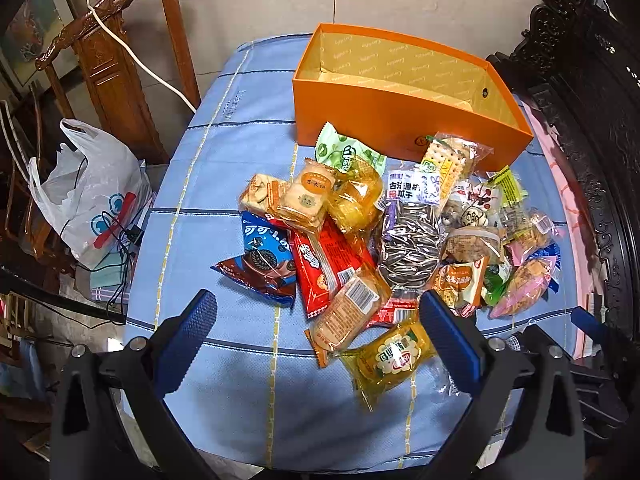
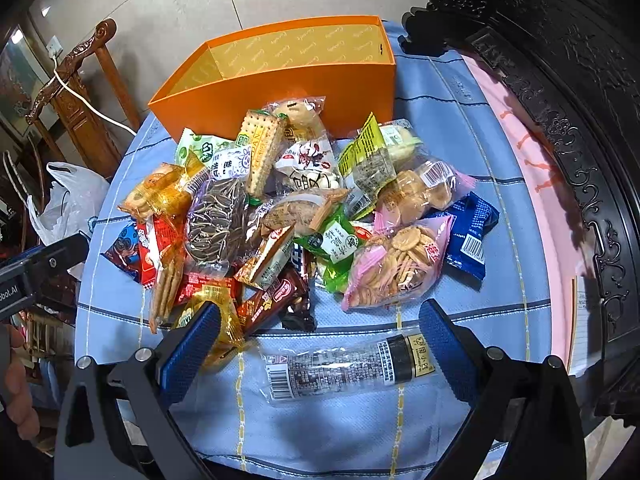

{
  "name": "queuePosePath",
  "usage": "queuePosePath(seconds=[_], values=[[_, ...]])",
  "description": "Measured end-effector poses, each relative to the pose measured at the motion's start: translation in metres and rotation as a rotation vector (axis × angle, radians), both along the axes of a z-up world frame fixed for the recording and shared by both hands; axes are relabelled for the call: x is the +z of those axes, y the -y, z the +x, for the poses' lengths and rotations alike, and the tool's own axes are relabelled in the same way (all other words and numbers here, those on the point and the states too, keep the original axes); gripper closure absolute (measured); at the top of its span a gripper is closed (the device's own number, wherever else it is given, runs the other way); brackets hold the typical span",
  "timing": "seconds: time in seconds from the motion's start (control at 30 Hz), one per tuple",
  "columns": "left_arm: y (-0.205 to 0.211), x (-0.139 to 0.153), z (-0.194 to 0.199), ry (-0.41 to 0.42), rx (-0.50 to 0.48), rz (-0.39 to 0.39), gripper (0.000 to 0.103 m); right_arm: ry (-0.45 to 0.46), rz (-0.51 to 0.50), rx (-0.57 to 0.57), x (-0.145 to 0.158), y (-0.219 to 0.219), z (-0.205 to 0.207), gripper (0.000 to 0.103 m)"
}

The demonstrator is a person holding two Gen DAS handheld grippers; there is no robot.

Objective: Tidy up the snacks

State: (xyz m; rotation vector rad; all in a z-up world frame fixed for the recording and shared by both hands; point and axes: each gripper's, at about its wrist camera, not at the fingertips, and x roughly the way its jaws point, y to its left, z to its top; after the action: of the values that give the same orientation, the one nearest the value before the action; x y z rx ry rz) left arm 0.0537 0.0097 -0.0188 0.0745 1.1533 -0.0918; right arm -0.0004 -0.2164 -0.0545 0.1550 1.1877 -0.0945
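A pile of several wrapped snacks point(image 1: 400, 232) lies on a blue checked tablecloth point(image 1: 224, 184), in front of an empty orange box point(image 1: 384, 120). The pile point(image 2: 304, 216) and the box point(image 2: 280, 96) also show in the right wrist view. My left gripper point(image 1: 318, 322) is open and empty, hovering over the near edge of the pile, above a tan cracker packet point(image 1: 348, 316) and a yellow packet point(image 1: 390, 356). My right gripper point(image 2: 320, 332) is open and empty, its fingers either side of a clear tube-shaped packet point(image 2: 348, 368) lying apart from the pile.
A carved wooden chair point(image 1: 116, 64) and a white plastic bag point(image 1: 88, 196) stand left of the table. Dark carved furniture point(image 1: 592, 128) runs along the right, with a pink strip point(image 2: 516, 184) at the table's edge. The left gripper's body point(image 2: 24, 276) shows in the right view.
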Motion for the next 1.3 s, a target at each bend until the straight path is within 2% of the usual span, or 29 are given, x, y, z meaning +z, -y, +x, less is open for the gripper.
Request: queuePosePath(seconds=[0.27, 0.47, 0.73, 1.3], values=[[-0.008, 0.002, 0.008, 0.006, -0.022, -0.008, 0.004, 0.019, -0.001, -0.035, 0.003, -0.007, 0.006, 0.004], [-0.012, 0.001, 0.016, 0.025, -0.079, 0.003, 0.004, 0.042, -0.009, -0.077, 0.003, -0.016, 0.004, 0.004], [-0.015, -0.001, 0.023, 0.022, -0.126, -0.004, 0.004, 0.023, -0.027, -0.100, 0.001, -0.027, 0.007, 0.004], [-0.020, -0.008, 0.032, 0.009, -0.108, 0.005, 0.004, -0.015, -0.039, -0.062, -0.009, -0.033, 0.027, 0.004]])
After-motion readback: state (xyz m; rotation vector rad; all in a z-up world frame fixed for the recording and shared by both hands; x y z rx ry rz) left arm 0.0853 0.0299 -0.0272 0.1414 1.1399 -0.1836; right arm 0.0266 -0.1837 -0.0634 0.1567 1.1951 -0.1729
